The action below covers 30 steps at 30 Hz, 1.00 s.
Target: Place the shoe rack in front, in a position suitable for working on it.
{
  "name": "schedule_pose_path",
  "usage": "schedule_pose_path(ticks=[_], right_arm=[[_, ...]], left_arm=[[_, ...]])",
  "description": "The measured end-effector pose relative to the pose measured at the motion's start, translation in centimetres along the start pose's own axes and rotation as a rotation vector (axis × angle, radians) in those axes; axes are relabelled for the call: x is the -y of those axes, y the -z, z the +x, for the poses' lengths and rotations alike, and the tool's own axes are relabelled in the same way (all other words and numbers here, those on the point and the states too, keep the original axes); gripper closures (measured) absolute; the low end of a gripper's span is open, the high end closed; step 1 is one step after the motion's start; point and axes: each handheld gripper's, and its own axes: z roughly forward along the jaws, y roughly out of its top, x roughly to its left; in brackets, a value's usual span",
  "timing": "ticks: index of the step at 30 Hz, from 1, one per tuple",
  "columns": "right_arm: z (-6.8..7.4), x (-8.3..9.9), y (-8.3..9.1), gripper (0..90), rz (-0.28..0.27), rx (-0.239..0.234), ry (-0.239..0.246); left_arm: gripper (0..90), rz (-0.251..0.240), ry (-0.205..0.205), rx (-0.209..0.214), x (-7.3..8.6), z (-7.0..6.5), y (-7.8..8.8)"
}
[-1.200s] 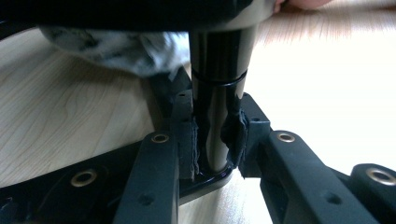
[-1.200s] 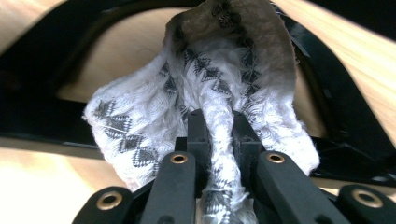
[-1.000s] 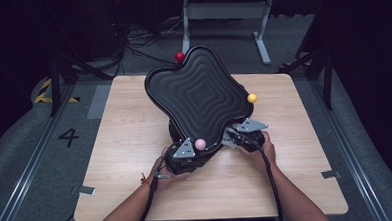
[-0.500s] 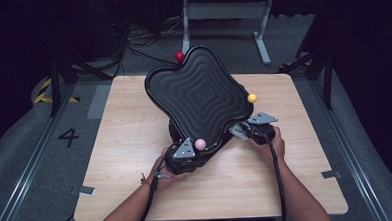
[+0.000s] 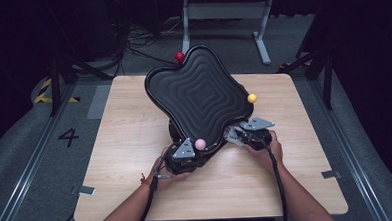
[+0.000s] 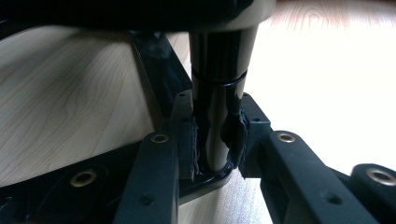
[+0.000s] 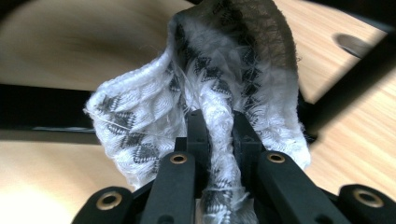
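Observation:
A black wavy-ribbed board [image 5: 198,98] stands tilted on a black base in the middle of the wooden table [image 5: 129,123]. Red [image 5: 180,56], yellow [image 5: 252,98] and pink [image 5: 200,144] balls sit at its edges. My left gripper [image 5: 183,158] is under the board's near edge. In the left gripper view it [image 6: 215,140] is shut on a glossy black post [image 6: 217,88] of the base. My right gripper [image 5: 241,134] is at the board's near right corner, shut on a white cloth with a black pattern [image 7: 210,79]. The cloth [image 5: 231,135] bunches against the board's underside.
A grey metal frame [image 5: 224,11] stands on the floor beyond the table, among dark cables. A number 4 [image 5: 68,137] is marked on the floor at the left. Bare wood lies to the left and right of the board and along the near edge.
My right hand has shifted slightly to the right with the cloth still in its jaws. The left hand and the board have stayed put.

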Motion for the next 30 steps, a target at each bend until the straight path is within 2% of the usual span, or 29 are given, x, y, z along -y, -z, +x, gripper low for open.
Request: schedule_pose_path(ticks=[4, 9, 13, 25, 30], right_arm=[[1.5, -0.1, 0.2, 81.3, -0.001, -0.037, 0.033], [1.7, 0.0, 0.3, 81.2, -0.007, -0.048, 0.021], [2.3, 0.1, 0.6, 81.3, -0.015, -0.078, 0.033], [6.8, -1.1, 0.9, 81.2, -0.037, -0.216, 0.156], [8.0, -1.5, 0.9, 81.2, -0.044, -0.256, 0.179]], left_arm=[[72.5, -0.003, 0.005, 0.002, 0.0, 0.0, 0.1], [68.7, -0.006, 0.025, 0.002, 0.2, -0.1, 0.4], [72.8, -0.008, 0.025, 0.001, 0.3, 0.0, 0.5], [73.5, -0.003, 0.027, 0.010, 0.3, 0.1, 0.5], [73.5, -0.005, 0.026, 0.011, 0.3, 0.2, 0.5]])
